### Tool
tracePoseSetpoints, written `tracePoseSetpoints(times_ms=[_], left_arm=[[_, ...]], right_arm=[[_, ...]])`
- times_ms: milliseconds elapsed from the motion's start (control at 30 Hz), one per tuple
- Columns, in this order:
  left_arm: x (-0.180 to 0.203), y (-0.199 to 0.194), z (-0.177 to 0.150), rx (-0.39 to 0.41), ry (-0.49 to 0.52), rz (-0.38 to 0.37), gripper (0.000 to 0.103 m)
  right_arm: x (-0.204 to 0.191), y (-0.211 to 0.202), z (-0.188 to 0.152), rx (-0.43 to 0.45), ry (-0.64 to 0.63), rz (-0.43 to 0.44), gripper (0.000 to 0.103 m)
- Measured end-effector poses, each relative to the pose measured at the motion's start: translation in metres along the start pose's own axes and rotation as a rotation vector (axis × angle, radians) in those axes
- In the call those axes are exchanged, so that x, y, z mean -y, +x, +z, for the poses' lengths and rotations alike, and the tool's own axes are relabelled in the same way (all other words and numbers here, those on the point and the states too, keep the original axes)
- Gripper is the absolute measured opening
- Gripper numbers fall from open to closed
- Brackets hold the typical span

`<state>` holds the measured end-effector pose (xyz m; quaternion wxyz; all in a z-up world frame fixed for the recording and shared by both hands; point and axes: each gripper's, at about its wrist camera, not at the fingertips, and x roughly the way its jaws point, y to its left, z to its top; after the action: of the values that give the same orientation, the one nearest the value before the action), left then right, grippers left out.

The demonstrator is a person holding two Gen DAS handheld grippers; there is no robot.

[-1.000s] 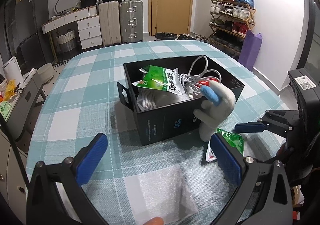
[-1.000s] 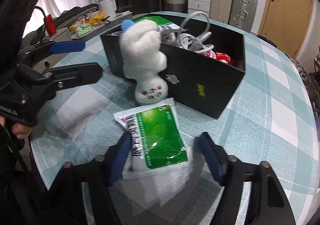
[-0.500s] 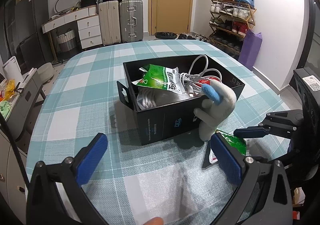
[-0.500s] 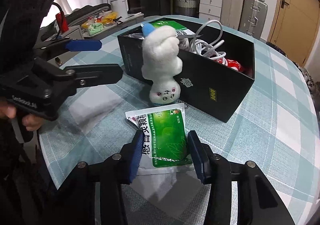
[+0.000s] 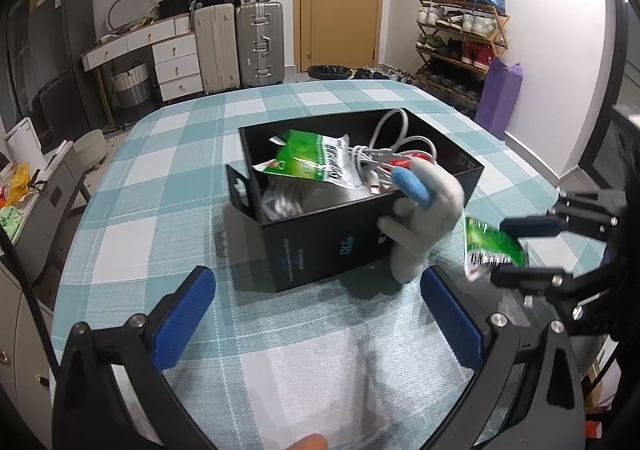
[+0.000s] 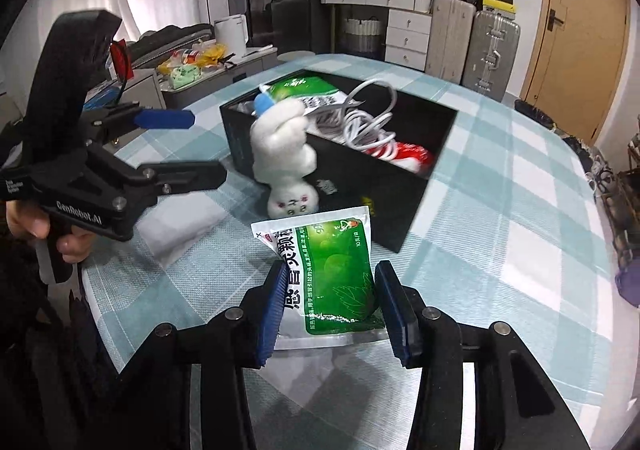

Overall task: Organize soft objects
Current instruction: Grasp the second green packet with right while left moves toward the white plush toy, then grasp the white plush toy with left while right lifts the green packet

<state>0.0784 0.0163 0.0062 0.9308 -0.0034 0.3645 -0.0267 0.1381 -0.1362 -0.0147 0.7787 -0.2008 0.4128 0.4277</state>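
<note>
On the table [image 5: 168,178], the black box [image 6: 400,186] already holds a packet and cables; a plush toy [image 6: 286,154] leans against its near wall. The right hand-held gripper [image 6: 328,306] grasps the green sachet [image 6: 334,270], lifted just before the box; next it likely needs carrying over the rim. The left hand-held gripper [image 5: 316,314] hangs released, nearer than the box.

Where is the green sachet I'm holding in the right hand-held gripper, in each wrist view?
Left wrist view: the green sachet is at the right edge, lifted off the table, pinched in the right hand-held gripper.
Right wrist view: bottom centre, between the blue pads.
Shared landmark: the white plush toy, leaning head-down against the black box, sits just beside the sachet in both views.
</note>
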Motion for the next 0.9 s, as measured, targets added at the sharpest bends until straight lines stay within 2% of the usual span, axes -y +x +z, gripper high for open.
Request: tracePoseSetpoints(times_ms=[167,267,500,767,900], left_arm=[[0.013,0.000,0.001,0.005,0.030,0.000,0.103],[0.025,0.004,0.001,0.003,0.073,0.030,0.103],[0.044,0.008,0.003,0.016,0.108,-0.006,0.100],[0.054,0.018,0.012,-0.027,0.112,-0.054,0.068],[0.057,0.022,0.013,-0.044,0.114,-0.063,0.064]], right_arm=[[0.006,-0.014,0.001,0.030,0.008,-0.027,0.045],[0.013,-0.019,0.002,0.041,0.018,-0.041,0.045],[0.029,-0.026,-0.002,0.046,0.052,-0.057,0.045],[0.033,-0.028,-0.004,0.046,0.063,-0.056,0.045],[0.033,-0.028,-0.004,0.046,0.063,-0.057,0.045]])
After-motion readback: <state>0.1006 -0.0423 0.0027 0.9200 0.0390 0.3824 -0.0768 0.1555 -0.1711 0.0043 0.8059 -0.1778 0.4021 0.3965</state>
